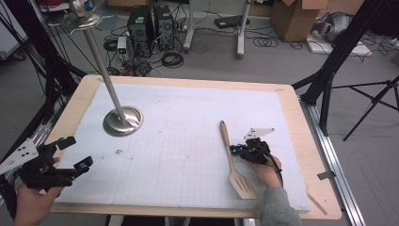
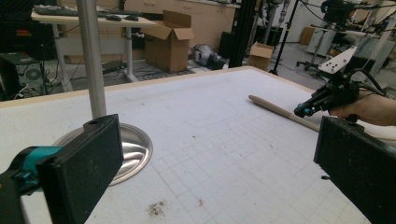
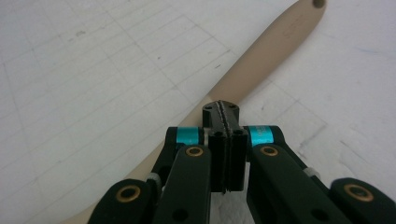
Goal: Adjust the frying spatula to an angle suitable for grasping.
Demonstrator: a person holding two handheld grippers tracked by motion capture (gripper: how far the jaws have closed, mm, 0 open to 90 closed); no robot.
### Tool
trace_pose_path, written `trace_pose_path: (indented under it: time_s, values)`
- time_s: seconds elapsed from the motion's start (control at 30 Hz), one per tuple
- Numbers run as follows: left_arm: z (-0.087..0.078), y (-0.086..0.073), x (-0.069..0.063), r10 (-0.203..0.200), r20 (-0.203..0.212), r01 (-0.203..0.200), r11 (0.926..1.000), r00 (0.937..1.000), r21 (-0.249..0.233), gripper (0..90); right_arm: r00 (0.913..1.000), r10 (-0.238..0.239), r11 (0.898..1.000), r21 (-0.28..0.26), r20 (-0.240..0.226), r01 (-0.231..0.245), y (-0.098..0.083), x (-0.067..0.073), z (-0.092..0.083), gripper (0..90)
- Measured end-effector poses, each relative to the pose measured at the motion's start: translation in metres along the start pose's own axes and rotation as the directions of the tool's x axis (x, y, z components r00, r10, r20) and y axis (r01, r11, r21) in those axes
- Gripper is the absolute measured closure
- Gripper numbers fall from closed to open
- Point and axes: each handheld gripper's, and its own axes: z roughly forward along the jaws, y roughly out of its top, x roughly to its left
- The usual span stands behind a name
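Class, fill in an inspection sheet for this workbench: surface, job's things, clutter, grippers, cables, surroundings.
Surface: white gridded mat on a wooden table; small dark specks near the front left.
Job's things: wooden slotted spatula lying flat at right; metal stand with a round base and a leaning pole at left.
Clutter: nothing seen.
Grippers: left gripper jaws wide open, holding nothing, at the table's left edge; right gripper jaws closed together with nothing between them, above the spatula handle.
Cables: black cable along the right hand.
Surroundings: cardboard boxes, computer towers, floor wires, tripod legs.
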Motion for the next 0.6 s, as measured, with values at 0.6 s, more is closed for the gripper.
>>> trace_pose_path:
  time_s: [0.6]
  values:
    - [-0.009, -0.003, 0.0, -0.004, -0.027, 0.004, 1.0, 0.9996, -0.001, 1.7, 0.9963, -0.082, 0.996, 0.027, -0.023, 0.083, 0.023, 0.003, 0.024, 90.0]
